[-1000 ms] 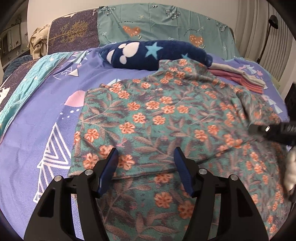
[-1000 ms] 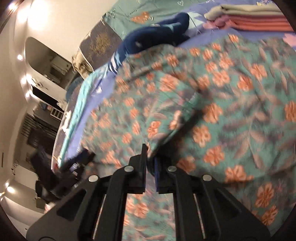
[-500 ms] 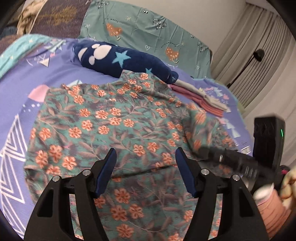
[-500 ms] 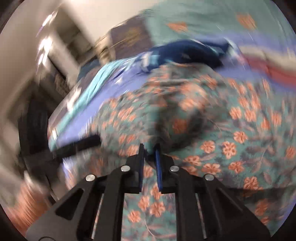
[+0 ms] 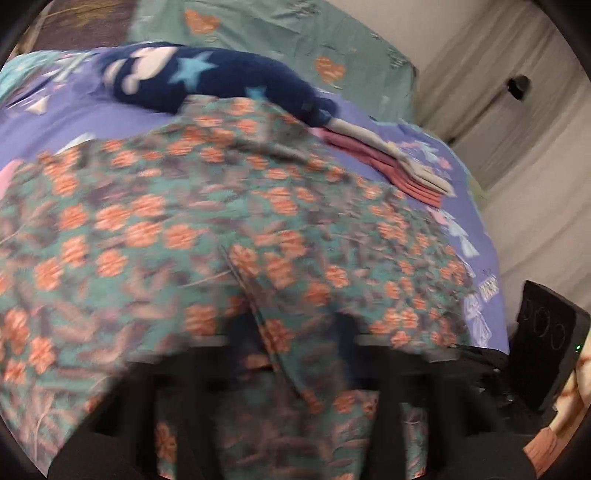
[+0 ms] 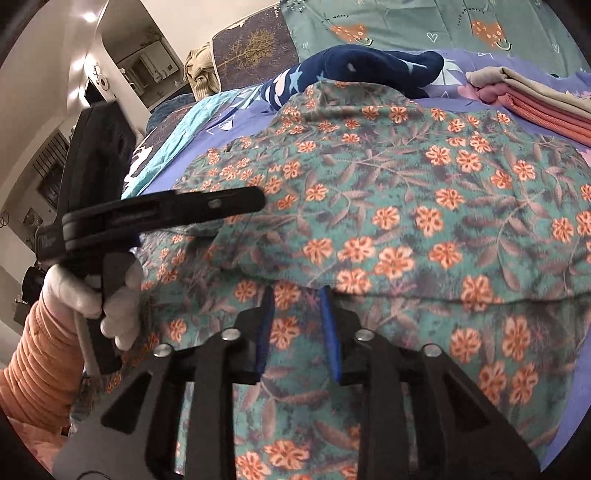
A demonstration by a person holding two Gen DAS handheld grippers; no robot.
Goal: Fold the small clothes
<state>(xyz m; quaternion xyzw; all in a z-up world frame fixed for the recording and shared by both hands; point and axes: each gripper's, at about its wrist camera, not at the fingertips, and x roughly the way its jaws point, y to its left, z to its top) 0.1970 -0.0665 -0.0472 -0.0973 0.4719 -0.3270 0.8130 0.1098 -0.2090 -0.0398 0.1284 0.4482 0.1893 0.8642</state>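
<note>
A teal garment with orange flowers (image 6: 406, 206) lies spread on the purple bedsheet (image 6: 236, 125), its near part folded over in a rounded edge. My right gripper (image 6: 297, 325) hovers at that edge with its blue pads apart and opening; no cloth is between them. My left gripper (image 6: 255, 201), held by a white-gloved hand (image 6: 122, 295), lies with its fingers together on a fold at the garment's left side. In the blurred left wrist view the left gripper (image 5: 291, 332) is closed and a ridge of the floral garment (image 5: 258, 280) runs up from between its fingers.
A dark blue fleece with stars (image 6: 369, 62) lies behind the garment. A stack of folded pink and beige clothes (image 6: 535, 103) sits at the back right. Teal pillows (image 6: 406, 22) line the headboard. A curtain (image 5: 498, 110) hangs past the bed's right edge.
The left gripper went from wide open to shut and swung right over the garment. The right gripper let go of the pinched cloth and its pads parted.
</note>
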